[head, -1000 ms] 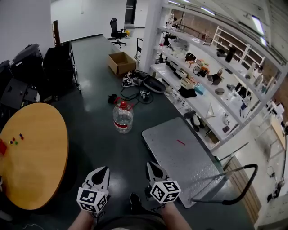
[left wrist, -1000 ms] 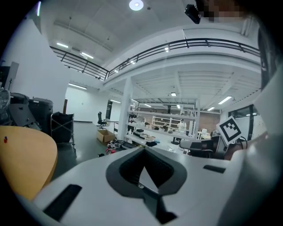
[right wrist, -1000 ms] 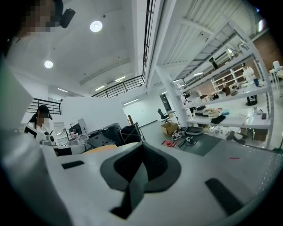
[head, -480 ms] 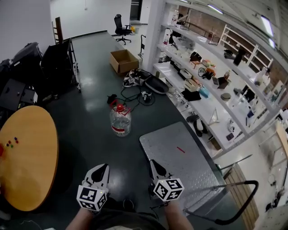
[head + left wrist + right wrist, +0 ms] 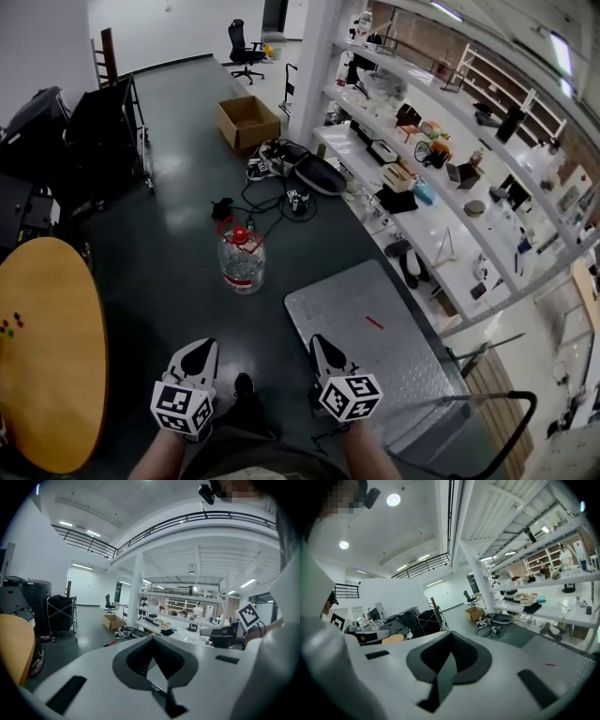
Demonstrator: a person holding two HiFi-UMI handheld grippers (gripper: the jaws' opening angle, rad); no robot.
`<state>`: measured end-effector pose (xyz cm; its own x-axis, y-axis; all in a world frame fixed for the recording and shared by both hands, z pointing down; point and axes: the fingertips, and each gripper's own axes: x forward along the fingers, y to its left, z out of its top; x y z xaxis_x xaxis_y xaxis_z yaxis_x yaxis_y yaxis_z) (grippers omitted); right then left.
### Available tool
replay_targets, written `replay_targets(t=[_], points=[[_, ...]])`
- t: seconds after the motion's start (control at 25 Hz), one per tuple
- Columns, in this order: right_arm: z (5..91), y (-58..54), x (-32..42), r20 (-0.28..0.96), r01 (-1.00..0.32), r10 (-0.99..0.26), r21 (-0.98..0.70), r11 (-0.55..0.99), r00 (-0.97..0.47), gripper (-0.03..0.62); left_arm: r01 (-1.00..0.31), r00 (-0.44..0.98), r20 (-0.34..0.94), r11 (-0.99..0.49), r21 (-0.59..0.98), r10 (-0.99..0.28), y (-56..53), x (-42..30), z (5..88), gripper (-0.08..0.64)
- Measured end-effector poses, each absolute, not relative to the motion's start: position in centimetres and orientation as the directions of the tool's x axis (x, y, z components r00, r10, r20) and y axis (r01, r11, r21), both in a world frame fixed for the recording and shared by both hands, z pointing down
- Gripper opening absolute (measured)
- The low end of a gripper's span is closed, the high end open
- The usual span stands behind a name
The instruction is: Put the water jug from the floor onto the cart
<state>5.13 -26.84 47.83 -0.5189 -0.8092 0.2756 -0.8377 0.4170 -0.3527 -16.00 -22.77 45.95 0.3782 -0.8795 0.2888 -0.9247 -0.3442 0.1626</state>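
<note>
Orange table [image 5: 47,356] and shelves [image 5: 441,141] are cut off at the edges

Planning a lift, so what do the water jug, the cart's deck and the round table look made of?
Water jug: clear glossy plastic, probably; the floor shows through it, red cap on top. Cart deck: grey matte metal, seemingly with a fine raised pattern. Round table: smooth orange-brown wood or laminate; I cannot tell which.
</note>
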Motion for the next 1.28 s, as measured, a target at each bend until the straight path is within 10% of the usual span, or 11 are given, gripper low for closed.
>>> replay_targets(t=[1.28], points=[[58.5, -69.6, -3.3, 0.419, -0.807, -0.699, -0.411, 0.424, -0.580, -0.011, -0.968, 0.227, 0.320, -0.176, 0.179, -0.920, -61.1, -22.2, 51.9, 0.005]])
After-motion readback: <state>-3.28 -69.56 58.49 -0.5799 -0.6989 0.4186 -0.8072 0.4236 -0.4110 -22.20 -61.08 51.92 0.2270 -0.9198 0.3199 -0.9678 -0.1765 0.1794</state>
